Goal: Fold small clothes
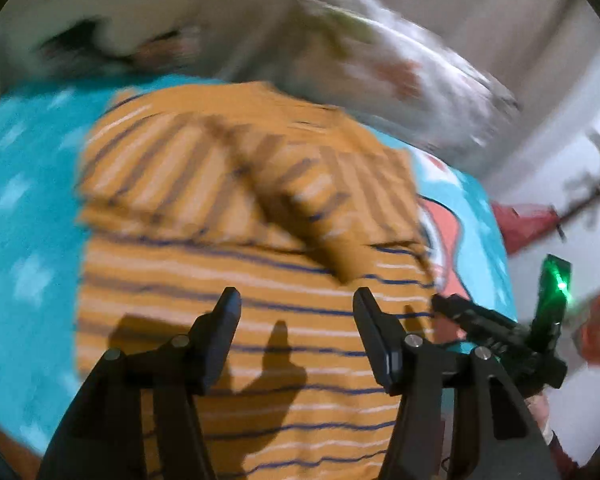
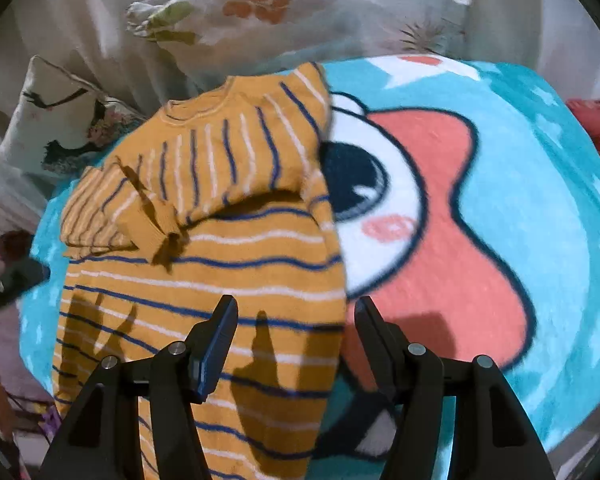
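Both of my grippers hang with jaws apart and nothing between them: the left gripper (image 1: 296,300) over the lower body of the mustard striped sweater (image 1: 236,280), the right gripper (image 2: 294,308) at its side edge. The sweater lies flat on the turquoise cartoon blanket (image 2: 500,168), both sleeves (image 2: 140,200) already folded inward across the chest. I judge the bottom hem comes next.
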{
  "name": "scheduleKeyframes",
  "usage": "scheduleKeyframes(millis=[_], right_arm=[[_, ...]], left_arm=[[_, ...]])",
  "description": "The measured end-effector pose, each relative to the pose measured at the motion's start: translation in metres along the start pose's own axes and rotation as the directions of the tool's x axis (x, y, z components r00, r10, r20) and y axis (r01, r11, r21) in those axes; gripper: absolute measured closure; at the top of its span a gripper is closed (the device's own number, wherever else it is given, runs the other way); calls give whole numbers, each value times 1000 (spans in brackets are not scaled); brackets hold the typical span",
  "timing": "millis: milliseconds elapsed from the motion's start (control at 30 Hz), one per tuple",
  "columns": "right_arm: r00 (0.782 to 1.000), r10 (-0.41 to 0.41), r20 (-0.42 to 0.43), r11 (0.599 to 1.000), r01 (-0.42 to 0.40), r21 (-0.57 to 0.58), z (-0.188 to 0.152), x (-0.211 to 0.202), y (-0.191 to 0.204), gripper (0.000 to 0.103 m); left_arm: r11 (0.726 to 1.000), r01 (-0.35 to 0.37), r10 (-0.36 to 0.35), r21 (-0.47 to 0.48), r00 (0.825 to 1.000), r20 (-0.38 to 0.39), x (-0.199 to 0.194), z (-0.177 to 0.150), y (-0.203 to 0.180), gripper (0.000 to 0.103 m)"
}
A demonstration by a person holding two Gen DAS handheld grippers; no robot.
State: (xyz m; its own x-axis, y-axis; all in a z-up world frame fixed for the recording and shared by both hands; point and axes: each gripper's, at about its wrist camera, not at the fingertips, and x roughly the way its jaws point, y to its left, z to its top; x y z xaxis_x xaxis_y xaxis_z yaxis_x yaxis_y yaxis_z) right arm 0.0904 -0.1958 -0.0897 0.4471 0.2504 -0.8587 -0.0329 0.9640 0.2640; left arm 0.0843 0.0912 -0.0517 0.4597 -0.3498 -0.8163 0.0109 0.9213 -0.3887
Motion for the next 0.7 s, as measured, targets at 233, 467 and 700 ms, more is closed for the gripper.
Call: scheduleKeyframes(millis=[233, 467, 700], right_arm=[[992, 121, 23, 973, -114, -202, 38, 31, 76, 35], [995, 77, -62, 946, -93, -311, 48, 83, 118, 59], [995, 96, -11, 980, -97, -172, 93, 48, 77, 93]], left_arm=[[967, -118, 138, -226, 988, 73, -55, -37, 76, 41], [923, -166, 213, -348, 972, 100, -94, -59, 132, 40], [909, -163, 226, -383, 966, 124, -109, -52, 161, 40]])
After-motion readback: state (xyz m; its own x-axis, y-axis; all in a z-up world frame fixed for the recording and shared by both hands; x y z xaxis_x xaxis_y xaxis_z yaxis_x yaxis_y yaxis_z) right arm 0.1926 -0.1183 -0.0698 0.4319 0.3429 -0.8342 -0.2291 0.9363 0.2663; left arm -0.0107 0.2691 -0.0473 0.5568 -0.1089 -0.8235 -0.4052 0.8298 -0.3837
